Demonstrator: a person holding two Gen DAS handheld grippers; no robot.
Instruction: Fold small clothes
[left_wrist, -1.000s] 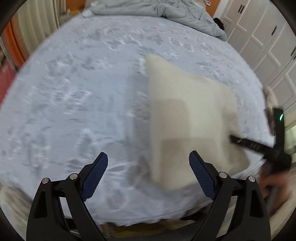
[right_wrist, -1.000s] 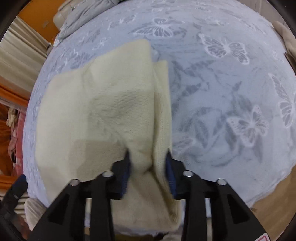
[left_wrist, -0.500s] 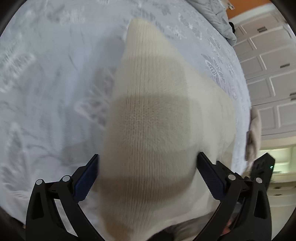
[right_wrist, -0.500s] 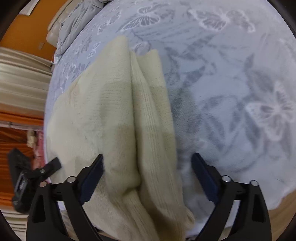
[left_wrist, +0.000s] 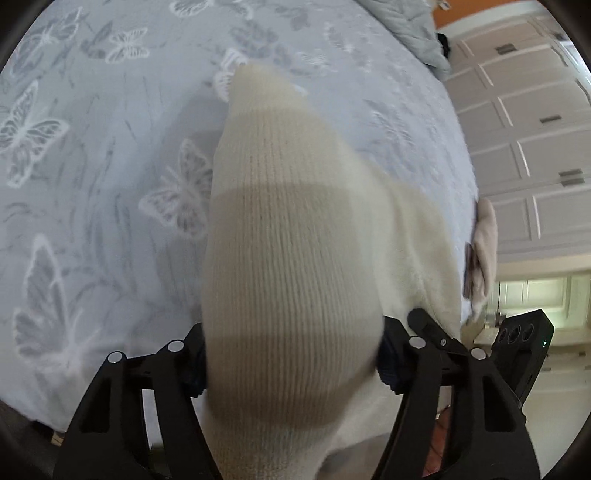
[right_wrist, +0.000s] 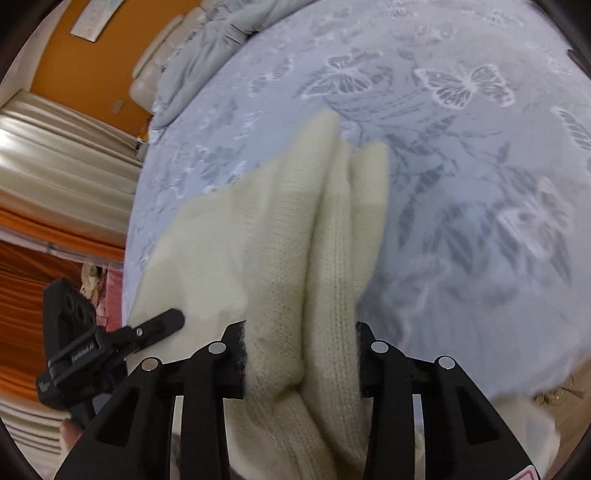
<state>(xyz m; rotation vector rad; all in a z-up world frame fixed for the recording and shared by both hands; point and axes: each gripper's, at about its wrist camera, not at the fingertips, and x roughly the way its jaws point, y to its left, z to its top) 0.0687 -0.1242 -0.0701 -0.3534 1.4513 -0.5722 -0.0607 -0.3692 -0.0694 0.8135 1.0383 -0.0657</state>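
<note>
A cream knitted garment (left_wrist: 295, 266) lies on the butterfly-print bedspread (left_wrist: 103, 177), reaching toward the near bed edge. My left gripper (left_wrist: 291, 363) is shut on its near left part; the knit bulges over the fingers and hides the pads. In the right wrist view the same garment (right_wrist: 288, 229) shows bunched folds running away from me. My right gripper (right_wrist: 301, 363) is shut on the near right folds. The left gripper (right_wrist: 110, 343) appears at the garment's left edge in that view.
A grey duvet (right_wrist: 207, 55) is heaped at the head of the bed. White wardrobe doors (left_wrist: 524, 147) stand beyond the bed's right side. A beige cloth (left_wrist: 484, 251) lies at the bed's right edge. Curtains (right_wrist: 55, 177) hang at the left.
Both grippers were open around the garment half a second ago and have closed on it. The left gripper moved in from the bare bedspread onto the garment's near edge.
</note>
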